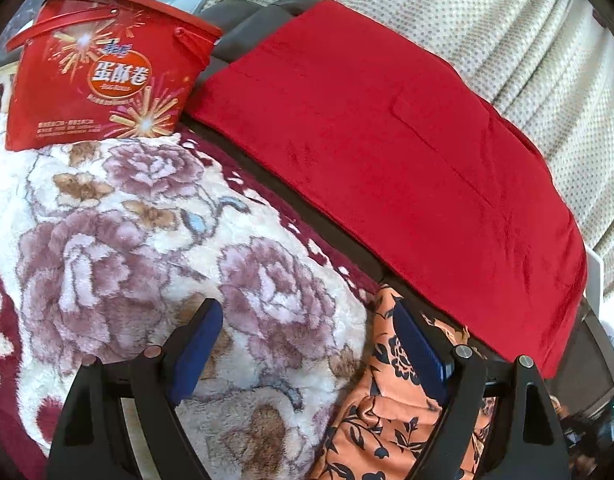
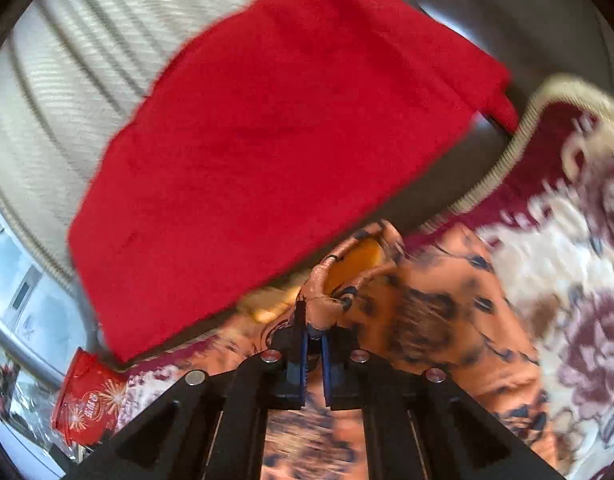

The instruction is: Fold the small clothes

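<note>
An orange garment with a dark flower print (image 1: 387,412) lies on a fluffy floral blanket (image 1: 147,240). My left gripper (image 1: 303,320) is open and empty above the blanket; its right finger sits over the garment's left edge. My right gripper (image 2: 314,336) is shut on a bunched hem of the orange garment (image 2: 435,312), which spreads out to the right over the blanket (image 2: 567,280). The right wrist view is blurred by motion.
A red folded cloth (image 1: 387,140) lies on a dark seat back beyond the garment, also in the right wrist view (image 2: 275,140). A red snack bucket (image 1: 103,84) stands on the blanket at the far left. Dotted pale curtain (image 1: 507,32) hangs behind.
</note>
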The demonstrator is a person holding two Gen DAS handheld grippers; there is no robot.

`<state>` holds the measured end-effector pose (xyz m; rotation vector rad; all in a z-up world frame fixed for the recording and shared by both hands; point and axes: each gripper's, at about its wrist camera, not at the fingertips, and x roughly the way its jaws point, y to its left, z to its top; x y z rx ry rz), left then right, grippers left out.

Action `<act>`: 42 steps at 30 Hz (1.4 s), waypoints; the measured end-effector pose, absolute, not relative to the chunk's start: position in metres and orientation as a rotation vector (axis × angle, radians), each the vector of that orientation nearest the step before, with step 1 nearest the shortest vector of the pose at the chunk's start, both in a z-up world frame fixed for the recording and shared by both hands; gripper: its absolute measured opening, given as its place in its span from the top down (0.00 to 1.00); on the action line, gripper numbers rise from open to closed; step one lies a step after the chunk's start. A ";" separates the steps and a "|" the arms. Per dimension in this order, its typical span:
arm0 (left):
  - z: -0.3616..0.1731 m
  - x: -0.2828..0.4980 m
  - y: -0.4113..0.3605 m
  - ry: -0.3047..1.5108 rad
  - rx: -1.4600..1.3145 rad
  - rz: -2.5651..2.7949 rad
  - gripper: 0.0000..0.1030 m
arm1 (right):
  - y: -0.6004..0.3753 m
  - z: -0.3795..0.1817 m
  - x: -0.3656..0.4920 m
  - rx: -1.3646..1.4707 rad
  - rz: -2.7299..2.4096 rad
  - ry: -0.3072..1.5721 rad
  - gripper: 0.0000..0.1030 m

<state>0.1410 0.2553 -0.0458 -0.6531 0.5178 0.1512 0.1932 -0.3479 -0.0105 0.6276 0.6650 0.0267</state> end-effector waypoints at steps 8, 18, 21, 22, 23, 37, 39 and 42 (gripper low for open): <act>-0.048 0.146 0.241 0.548 -0.589 0.125 0.15 | -0.363 -0.104 0.203 0.650 0.034 0.856 0.70; -0.049 0.149 0.241 0.560 -0.618 0.100 0.15 | -0.405 -0.099 0.198 0.913 0.132 0.777 0.20; -0.049 0.149 0.241 0.562 -0.614 0.099 0.15 | -0.408 -0.096 0.207 0.916 0.127 0.793 0.21; -0.050 0.150 0.242 0.565 -0.618 0.099 0.15 | -0.404 -0.095 0.213 0.913 0.124 0.838 0.30; -0.051 0.150 0.242 0.569 -0.623 0.099 0.15 | -0.401 -0.100 0.217 0.893 0.116 0.881 0.48; -0.048 0.149 0.213 0.606 -0.481 0.048 0.15 | -0.356 -0.041 0.212 0.307 -0.161 0.784 0.31; -0.045 0.153 0.201 0.640 -0.446 0.015 0.15 | -0.359 -0.031 0.220 0.380 -0.017 0.751 0.27; -0.037 0.169 0.181 0.704 -0.461 -0.081 0.15 | -0.364 -0.040 0.249 0.561 0.173 0.769 0.26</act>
